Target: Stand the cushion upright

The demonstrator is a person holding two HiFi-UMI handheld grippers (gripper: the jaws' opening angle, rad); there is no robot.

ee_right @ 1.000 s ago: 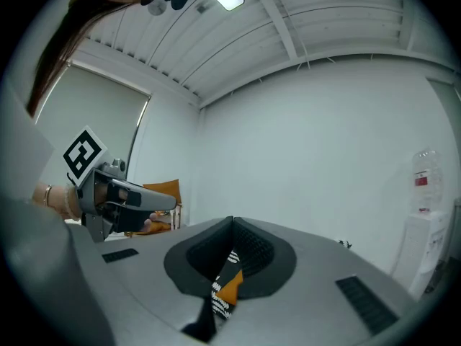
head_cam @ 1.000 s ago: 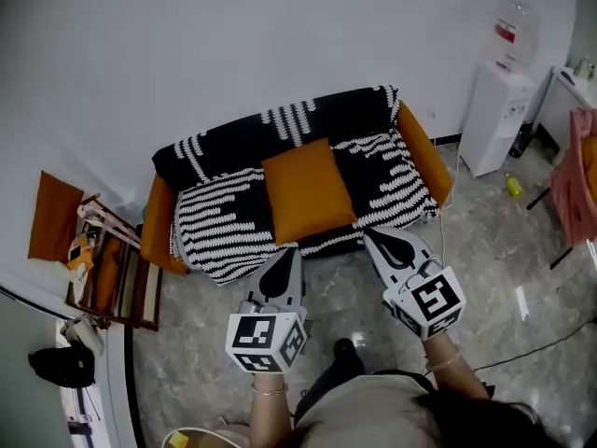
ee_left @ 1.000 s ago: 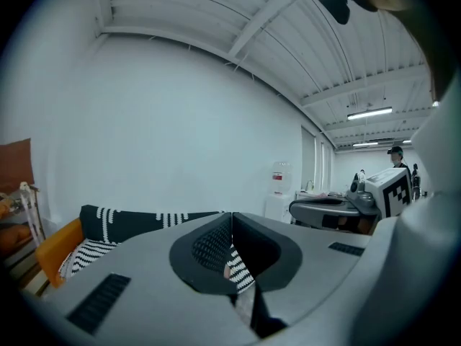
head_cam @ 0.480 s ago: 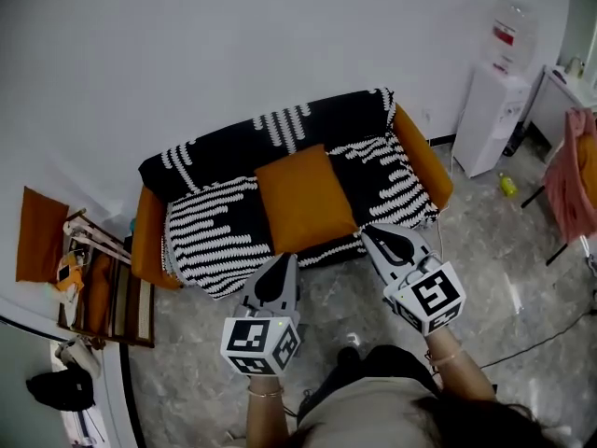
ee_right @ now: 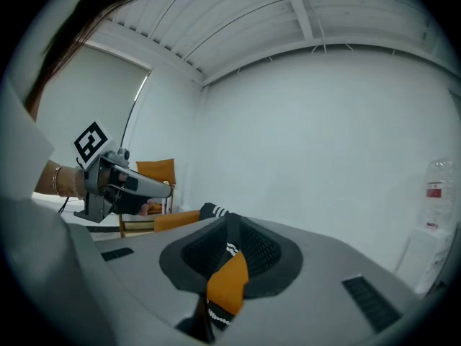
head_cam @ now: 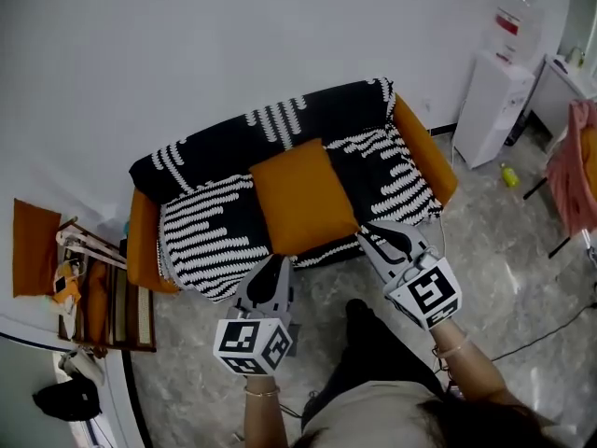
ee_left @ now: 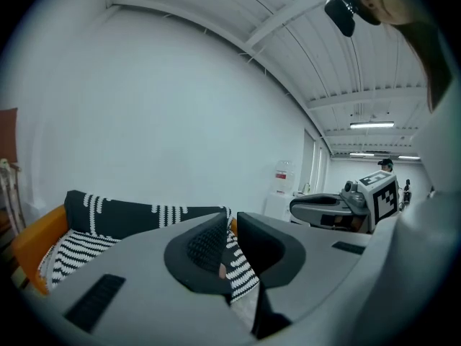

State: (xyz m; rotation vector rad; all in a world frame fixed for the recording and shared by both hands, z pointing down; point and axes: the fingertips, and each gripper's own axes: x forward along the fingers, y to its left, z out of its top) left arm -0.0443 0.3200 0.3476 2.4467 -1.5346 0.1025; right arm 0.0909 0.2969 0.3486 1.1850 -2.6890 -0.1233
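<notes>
Head view: left gripper [head_cam: 276,265] and right gripper [head_cam: 371,235], both empty, jaws just opening narrowly; the cushion [head_cam: 300,199] at the sofa's [head_cam: 201,236] front edge could be shoved, not gripped.

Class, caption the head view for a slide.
Left gripper and right gripper, empty jaws just opening, face the orange cushion lying on the sofa.

Left claw [head_cam: 273,263] and right claw [head_cam: 374,235] side by side, near level, jaws just opening, empty.

Past the right gripper's [ee_right: 229,225] just-opening, empty jaws, only an orange sliver of the cushion [ee_right: 227,283] shows. The left gripper [ee_left: 232,222], opening likewise, blocks most of the sofa [ee_left: 122,218].
</notes>
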